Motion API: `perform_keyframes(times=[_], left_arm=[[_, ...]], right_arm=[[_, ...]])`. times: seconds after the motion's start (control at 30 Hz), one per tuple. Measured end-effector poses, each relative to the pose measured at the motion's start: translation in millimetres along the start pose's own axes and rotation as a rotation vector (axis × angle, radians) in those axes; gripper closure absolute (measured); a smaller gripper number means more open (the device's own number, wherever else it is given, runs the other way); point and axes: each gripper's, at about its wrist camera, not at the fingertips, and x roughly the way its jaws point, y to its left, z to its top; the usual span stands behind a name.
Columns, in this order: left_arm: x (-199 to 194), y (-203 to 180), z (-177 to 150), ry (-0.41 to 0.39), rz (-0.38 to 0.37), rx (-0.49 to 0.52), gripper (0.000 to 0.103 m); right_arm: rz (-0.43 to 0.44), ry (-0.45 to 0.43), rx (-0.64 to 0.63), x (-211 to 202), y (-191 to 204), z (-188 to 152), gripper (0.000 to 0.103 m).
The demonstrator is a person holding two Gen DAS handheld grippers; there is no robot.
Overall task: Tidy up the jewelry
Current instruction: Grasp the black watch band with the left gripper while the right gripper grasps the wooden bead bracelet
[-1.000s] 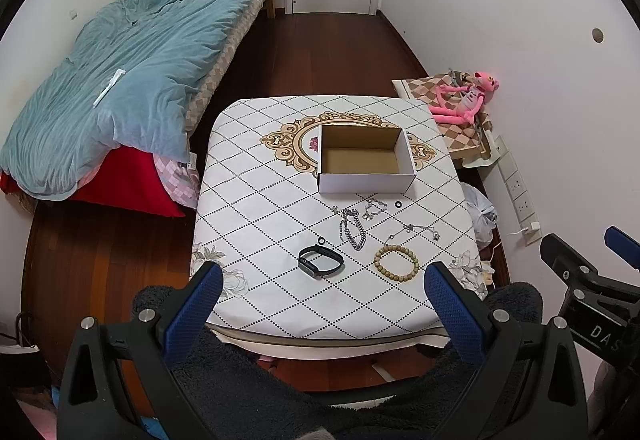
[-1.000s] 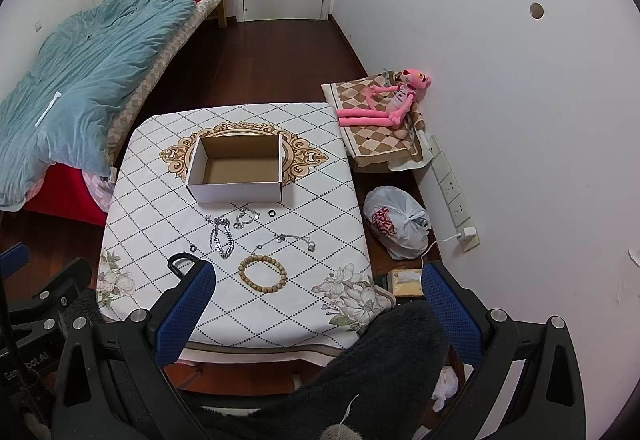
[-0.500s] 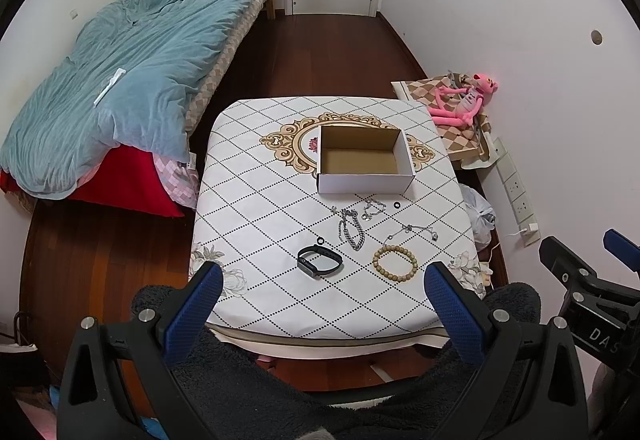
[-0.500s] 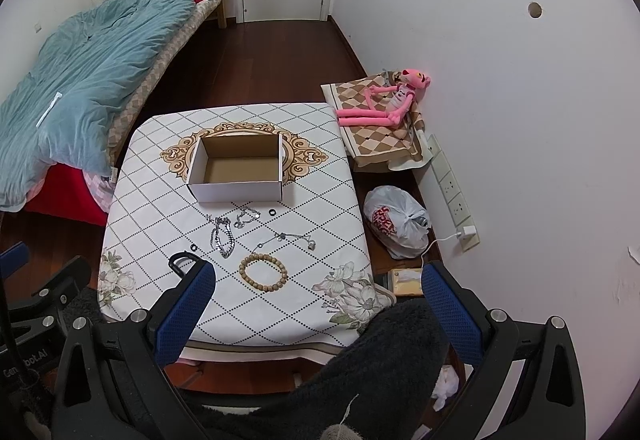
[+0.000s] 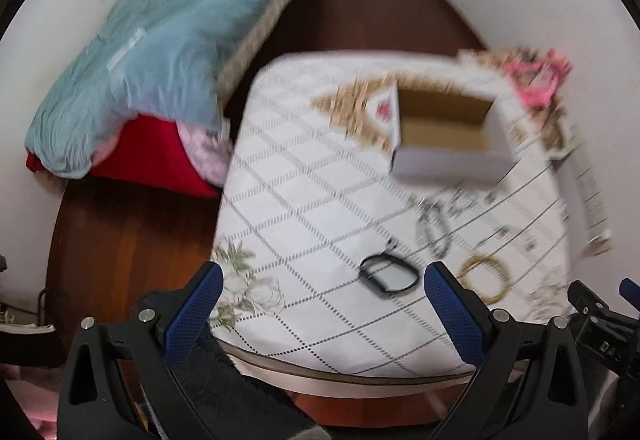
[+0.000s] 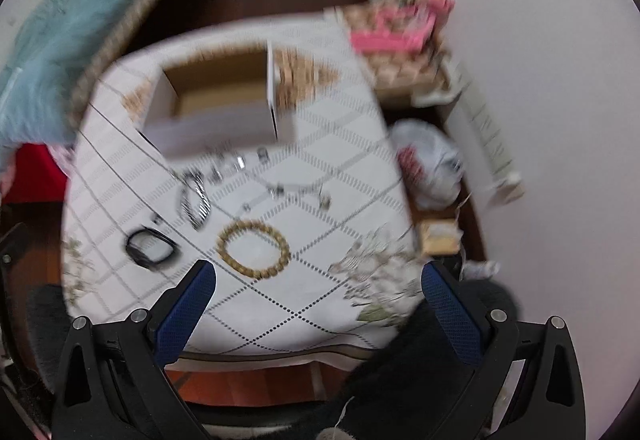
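Observation:
An open cardboard box point(image 5: 446, 135) point(image 6: 218, 107) stands on the white diamond-pattern table point(image 5: 312, 199) point(image 6: 304, 304). In front of it lie a black band point(image 5: 389, 276) point(image 6: 150, 248), a wooden bead bracelet point(image 5: 483, 276) point(image 6: 253, 248), a silver chain point(image 6: 195, 201) and small silver pieces point(image 6: 298, 191). My left gripper point(image 5: 324, 312) is open and empty above the table's near edge, just short of the black band. My right gripper point(image 6: 316, 308) is open and empty, just short of the bead bracelet. Both views are blurred by motion.
A bed with a blue quilt point(image 5: 160, 51) stands to the left. A pink plush toy point(image 6: 400, 27) on a checked cushion, a white plastic bag point(image 6: 432, 163) and a wall socket strip point(image 6: 492, 143) are on the right. Dark wood floor point(image 5: 380, 19) surrounds the table.
Both grippers have moved forward and down toward the table, so the jewelry looms larger. The left one swung left, the right one closed in on the bead bracelet. Both stay open.

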Motion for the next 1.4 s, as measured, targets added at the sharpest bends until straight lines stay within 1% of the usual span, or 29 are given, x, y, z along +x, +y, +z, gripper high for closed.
perform_keyframes(times=[0.07,0.1,0.13,0.17,0.23,0.3,0.37,0.4,0.47,0.6,0.7,0.73,0.77,0.8,0.83,0.87,0.93,0.97,1.0,1.03,1.07,1.1,1.17,1.23,1.4], left_arm=[[26.0,-3.1,-3.9,0.050,0.023,0.013,0.000],[38.5,-6.5,-6.5,0.070,0.032,0.024,0.000],[46.8,-7.4,-8.8,0.079,0.037,0.032,0.000],[58.9,-11.4,-11.5,0.106,0.048,0.044,0.000],[75.8,-16.4,-16.6,0.135,0.033,0.051,0.000],[92.3,-20.8,-21.0,0.169,0.013,0.049,0.000],[106.1,-24.8,-24.5,0.207,-0.019,0.041,0.001],[114.0,-26.7,-26.1,0.230,-0.034,0.032,0.001],[125.3,-28.7,-27.5,0.254,-0.055,0.018,0.001],[138.8,-29.1,-28.0,0.284,-0.099,-0.022,0.001],[147.1,-28.0,-26.2,0.283,-0.137,-0.052,0.003],[149.7,-27.3,-25.0,0.277,-0.148,-0.059,0.005],[150.4,-25.7,-23.5,0.276,-0.159,-0.064,0.015],[152.1,-25.1,-22.7,0.276,-0.161,-0.065,0.030],[155.2,-23.3,-20.9,0.277,-0.165,-0.065,0.037],[158.4,-22.5,-19.9,0.278,-0.179,-0.067,0.053],[159.2,-21.0,-17.1,0.250,-0.177,-0.061,0.070],[158.9,-20.7,-15.8,0.233,-0.190,-0.052,0.082],[163.9,-17.3,-12.1,0.226,-0.190,-0.047,0.086],[163.9,-16.8,-11.8,0.217,-0.190,-0.042,0.086],[164.1,-16.9,-11.7,0.209,-0.191,-0.033,0.086],[164.2,-16.9,-11.8,0.204,-0.190,-0.026,0.086],[163.2,-16.3,-12.3,0.195,-0.195,-0.022,0.088],[156.1,-19.8,-12.3,0.184,-0.196,-0.013,0.092],[132.8,-23.6,-4.9,0.129,-0.205,0.015,0.093]], right_arm=[[0.001,0.057,0.010,40.9,1.1,-2.6,0.002],[-0.004,0.084,0.013,57.7,1.8,-4.6,0.006],[0.004,0.103,0.019,71.6,2.3,-5.6,0.007],[0.009,0.119,0.028,86.4,2.1,-6.9,0.009],[0.002,0.140,0.041,105.3,2.5,-10.4,0.009],[0.015,0.154,0.056,121.3,1.9,-14.5,0.011],[0.021,0.163,0.059,131.6,3.3,-17.5,0.012],[0.023,0.167,0.062,135.9,4.0,-18.3,0.016],[0.029,0.175,0.065,143.1,5.9,-20.7,0.021],[0.037,0.158,0.069,146.9,5.3,-20.7,0.022],[0.038,0.156,0.069,148.5,5.2,-20.0,0.022],[0.038,0.155,0.070,148.5,5.5,-19.3,0.022],[0.038,0.153,0.068,148.2,6.2,-18.8,0.022],[0.039,0.154,0.068,147.8,7.4,-16.8,0.022],[0.040,0.151,0.070,148.1,6.7,-16.9,0.023],[0.040,0.149,0.069,148.6,7.1,-15.1,0.023],[0.041,0.139,0.067,146.4,8.8,-14.6,0.028],[0.040,0.126,0.065,144.9,8.9,-14.4,0.035],[0.041,0.117,0.061,143.0,9.7,-14.4,0.046],[0.042,0.108,0.055,141.3,10.0,-14.3,0.054],[0.045,0.098,0.048,139.2,10.8,-13.3,0.076],[0.046,0.094,0.042,137.8,12.5,-12.8,0.094],[0.066,0.098,0.049,137.6,11.1,-10.4,0.094],[0.112,0.103,0.079,134.3,9.4,-9.4,0.094],[0.195,0.060,0.115,111.1,3.0,0.1,0.094]])
